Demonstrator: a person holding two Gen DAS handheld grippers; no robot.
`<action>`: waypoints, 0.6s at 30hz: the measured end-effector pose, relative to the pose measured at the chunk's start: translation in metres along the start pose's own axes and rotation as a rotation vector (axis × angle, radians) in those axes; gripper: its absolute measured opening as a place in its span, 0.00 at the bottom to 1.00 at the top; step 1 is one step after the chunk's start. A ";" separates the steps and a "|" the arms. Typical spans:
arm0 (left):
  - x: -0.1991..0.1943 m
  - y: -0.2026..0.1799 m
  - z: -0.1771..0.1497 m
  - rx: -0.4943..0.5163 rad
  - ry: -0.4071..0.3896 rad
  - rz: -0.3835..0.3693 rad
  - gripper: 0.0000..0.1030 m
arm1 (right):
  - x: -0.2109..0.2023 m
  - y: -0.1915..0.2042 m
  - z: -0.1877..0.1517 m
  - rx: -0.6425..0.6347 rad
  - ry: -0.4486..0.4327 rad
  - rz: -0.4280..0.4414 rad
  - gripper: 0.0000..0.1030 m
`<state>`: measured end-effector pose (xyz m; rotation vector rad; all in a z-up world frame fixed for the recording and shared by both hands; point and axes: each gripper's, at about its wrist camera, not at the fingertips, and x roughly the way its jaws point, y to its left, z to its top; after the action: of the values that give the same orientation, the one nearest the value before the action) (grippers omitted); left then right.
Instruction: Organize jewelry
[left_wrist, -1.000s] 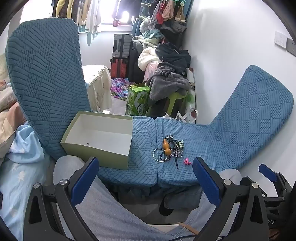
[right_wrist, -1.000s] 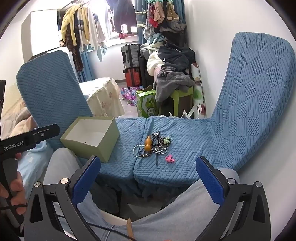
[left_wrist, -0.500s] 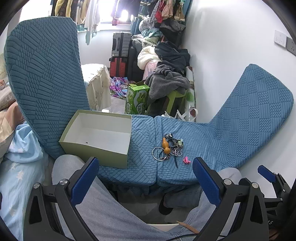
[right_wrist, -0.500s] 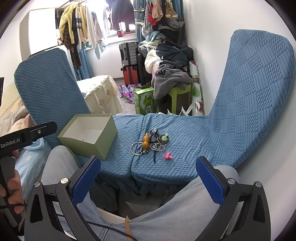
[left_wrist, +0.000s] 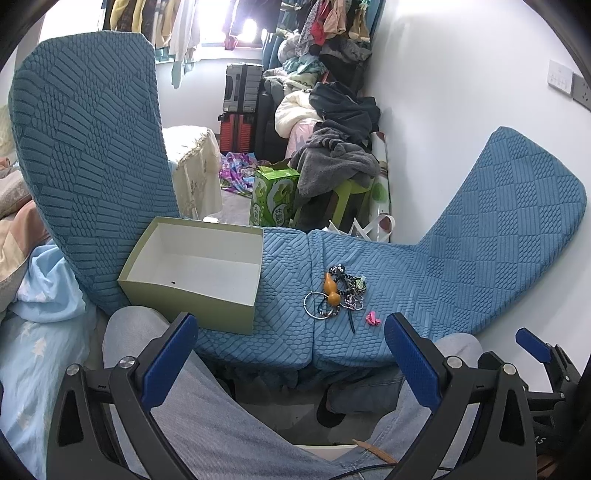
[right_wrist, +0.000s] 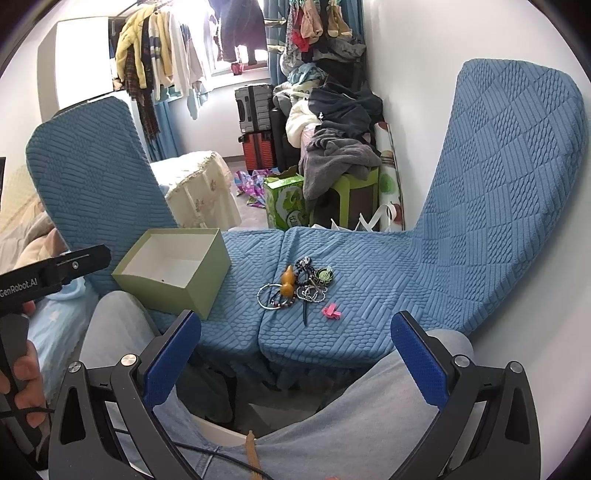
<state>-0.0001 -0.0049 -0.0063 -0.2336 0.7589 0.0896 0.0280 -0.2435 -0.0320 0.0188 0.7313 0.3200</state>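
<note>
A tangled heap of jewelry (left_wrist: 335, 295) (right_wrist: 295, 288) lies on the blue quilted cushion (left_wrist: 406, 280) (right_wrist: 369, 280): an orange gourd pendant (left_wrist: 331, 288) (right_wrist: 287, 282), silver rings, beaded chains and a dark stick. A small pink clip (left_wrist: 373, 318) (right_wrist: 332, 311) lies just right of the heap. An open pale green box (left_wrist: 192, 273) (right_wrist: 173, 269), white and empty inside, stands to the left. My left gripper (left_wrist: 291, 354) and right gripper (right_wrist: 295, 350) both hang open above a person's lap, short of the cushion's near edge, holding nothing.
Blue cushion panels rise at the left (left_wrist: 88, 147) and right (right_wrist: 517, 166). A white wall (right_wrist: 424, 55) runs along the right. Behind are a green carton (left_wrist: 275, 195), clothes piled on a green stool (right_wrist: 343, 147), suitcases (left_wrist: 242, 107) and hanging clothes. A hand (right_wrist: 22, 387) holds the other gripper's handle.
Both views have shifted slightly; the box and jewelry sit a little nearer and lower in the right wrist view. Nothing was grasped and both grippers stayed open.
</note>
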 end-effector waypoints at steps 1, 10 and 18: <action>0.000 -0.001 -0.001 0.001 0.001 0.000 0.98 | 0.001 0.000 -0.001 0.001 0.002 -0.001 1.00; 0.003 -0.002 -0.002 0.002 0.006 0.001 0.98 | 0.001 -0.001 -0.004 0.007 0.003 -0.007 1.00; 0.006 0.000 -0.004 0.003 0.011 -0.001 0.98 | 0.000 -0.003 -0.006 0.017 0.001 -0.015 1.00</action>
<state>0.0013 -0.0061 -0.0132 -0.2320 0.7699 0.0860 0.0251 -0.2472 -0.0369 0.0295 0.7351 0.2995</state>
